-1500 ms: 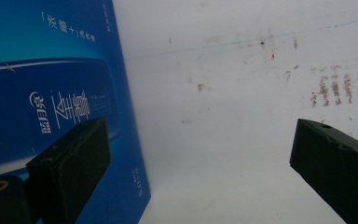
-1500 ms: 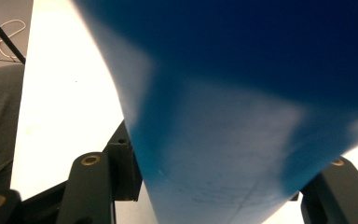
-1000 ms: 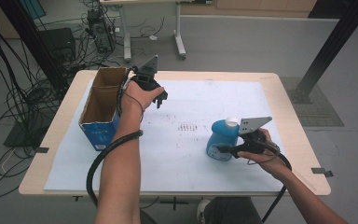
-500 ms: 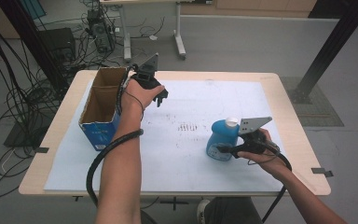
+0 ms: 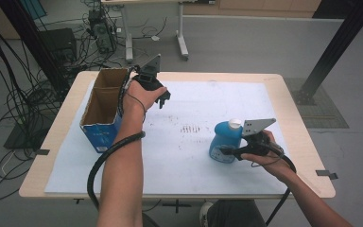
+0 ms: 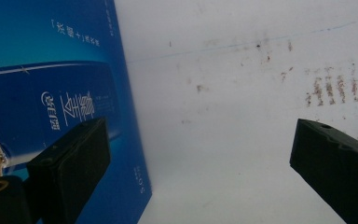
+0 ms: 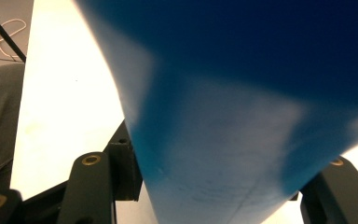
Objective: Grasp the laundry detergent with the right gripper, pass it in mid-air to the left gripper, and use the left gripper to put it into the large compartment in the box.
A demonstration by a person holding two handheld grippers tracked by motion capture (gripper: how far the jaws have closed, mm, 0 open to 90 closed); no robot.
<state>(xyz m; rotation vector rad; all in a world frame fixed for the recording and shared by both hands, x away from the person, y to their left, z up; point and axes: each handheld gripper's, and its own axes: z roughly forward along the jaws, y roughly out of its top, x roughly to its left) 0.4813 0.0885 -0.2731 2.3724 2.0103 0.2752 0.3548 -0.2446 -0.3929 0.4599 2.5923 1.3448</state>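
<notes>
Table with white sheet, seen from above. Right gripper — jaws closed on the sides of a blue bottle with a white cap, standing upright on the sheet at the person's right. In the right gripper view the bottle sits between both jaws (very close, blurred). Left gripper hangs just beside an open blue box at the table's left, jaws spread wide with nothing between them — the box lies behind the near jaw.

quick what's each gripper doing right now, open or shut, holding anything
Left gripper: open, holding nothing, beside the blue box.
Right gripper: shut on the blue bottle.
</notes>
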